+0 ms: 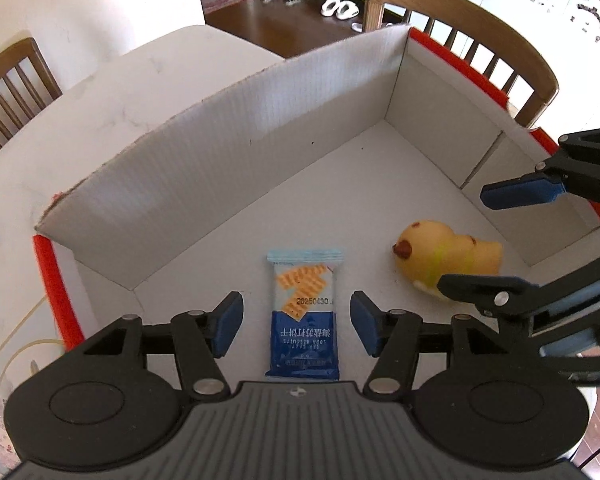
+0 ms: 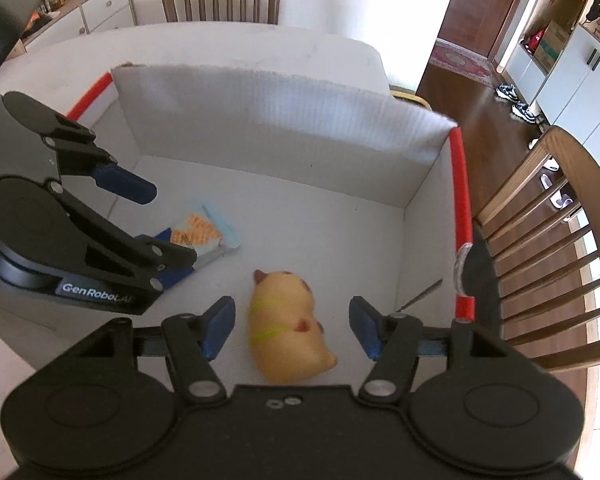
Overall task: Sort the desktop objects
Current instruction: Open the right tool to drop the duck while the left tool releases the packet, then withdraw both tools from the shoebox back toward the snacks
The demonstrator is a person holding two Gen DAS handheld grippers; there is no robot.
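Step in hand: release, judged; both items lie on the floor of the cardboard box (image 1: 228, 136), each under its own tool, neither gripped.
Box: white inside, red-edged, open-topped, set on the white counter (image 1: 112, 92); wooden chairs beyond.
Left tool (image 1: 296, 322): tilted steeply down into the box, blue pads partly apart, clear of the packet on both sides, holding nothing.
Biscuit packet (image 1: 303, 316): flat on the box floor, between the left tool's pads but untouched, blue end nearest the camera.
Toy animal (image 2: 288, 320): yellow, soft-looking, on its side on the box floor, just right of the packet and apart from it.
Right tool (image 2: 292, 326): also tilted down into the box, pads parted wider than the toy, small gap on either side, nothing gripped.
Next move, judged: lift both tools straight up out of the box without brushing packet or toy, clear the tall back wall, then look to the counter for anything unsorted; none visible in these views.
Risk, judged: light packet may shift if a pad clips it on the way up.
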